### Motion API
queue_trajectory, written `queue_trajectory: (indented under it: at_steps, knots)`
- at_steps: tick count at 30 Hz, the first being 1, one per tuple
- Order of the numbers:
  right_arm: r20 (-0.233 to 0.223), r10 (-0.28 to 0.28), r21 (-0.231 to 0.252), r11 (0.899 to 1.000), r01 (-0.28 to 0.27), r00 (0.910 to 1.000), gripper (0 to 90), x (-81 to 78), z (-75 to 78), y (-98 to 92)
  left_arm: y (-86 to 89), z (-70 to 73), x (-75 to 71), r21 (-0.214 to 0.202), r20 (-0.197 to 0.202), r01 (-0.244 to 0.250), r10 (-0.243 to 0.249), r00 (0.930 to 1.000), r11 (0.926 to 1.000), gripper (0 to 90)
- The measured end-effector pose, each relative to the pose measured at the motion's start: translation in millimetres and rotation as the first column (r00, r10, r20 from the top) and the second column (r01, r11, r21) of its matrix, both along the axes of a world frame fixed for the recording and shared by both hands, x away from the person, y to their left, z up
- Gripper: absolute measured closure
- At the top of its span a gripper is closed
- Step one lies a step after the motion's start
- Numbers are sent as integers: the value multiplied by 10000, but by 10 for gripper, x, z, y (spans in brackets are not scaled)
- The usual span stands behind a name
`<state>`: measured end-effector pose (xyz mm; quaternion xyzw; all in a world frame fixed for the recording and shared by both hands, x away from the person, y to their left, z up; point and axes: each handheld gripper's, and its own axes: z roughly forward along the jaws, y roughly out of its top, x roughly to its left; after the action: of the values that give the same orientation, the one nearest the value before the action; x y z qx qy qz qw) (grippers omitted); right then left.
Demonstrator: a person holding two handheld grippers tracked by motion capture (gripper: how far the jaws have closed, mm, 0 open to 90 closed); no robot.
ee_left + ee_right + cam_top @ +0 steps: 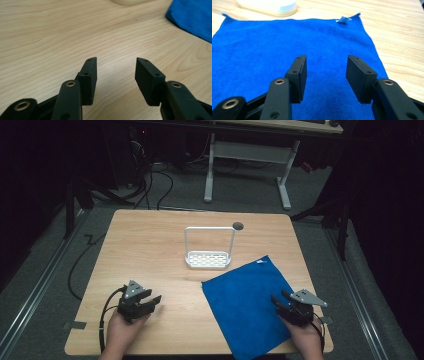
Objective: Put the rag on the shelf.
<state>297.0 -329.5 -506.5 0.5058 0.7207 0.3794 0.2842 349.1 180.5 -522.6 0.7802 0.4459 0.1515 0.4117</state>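
Dim room, grey carpet [240,195], white-legged desk [250,155] behind.

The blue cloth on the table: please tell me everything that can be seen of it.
The blue cloth is a square of soft, fuzzy fabric, like microfibre, with a small white tag at its far corner. It lies flat and spread out on the wooden table, turned at an angle, on the person's right side. Its near edge reaches the table's front edge. Its far edge lies close to the white rack. The right hand-held gripper is over its right part, jaws open, holding nothing.

Wood table [150,250] w/ white rack [208,259], blue cloth [250,305].
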Motion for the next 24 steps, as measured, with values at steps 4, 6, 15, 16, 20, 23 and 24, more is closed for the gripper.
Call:
queue_trajectory:
  at_steps: [4,6,15,16,20,23,24]
  knots:
    - [3,-156,13,9999,156,9999,531,15,-11,-21,26,-16,33,-147,-64,-121,120,9999,9998,522]
    - [143,-110,-68,9999,111,9998,535,13,-4,-27,8,-22,38,-26,3,-88,88,10000,10000,508]
    - [198,-56,-139,9999,59,9998,512,-16,15,-33,-94,-13,32,4,73,92,-92,9999,10000,502]
    - [212,-42,-143,9999,45,9998,511,-14,17,-45,-135,-10,26,71,102,216,-217,9997,9997,501]
    - [198,-65,-152,9999,68,9998,512,-10,17,-57,-193,-6,14,158,112,423,-425,9990,9990,500]
    - [137,-123,-139,9998,125,9998,515,-3,19,-67,-258,-16,0,76,35,559,-560,9984,9984,500]
    - [123,-161,-85,9998,162,9998,518,-5,26,-76,-311,-20,-14,130,12,702,-702,9975,9974,500]
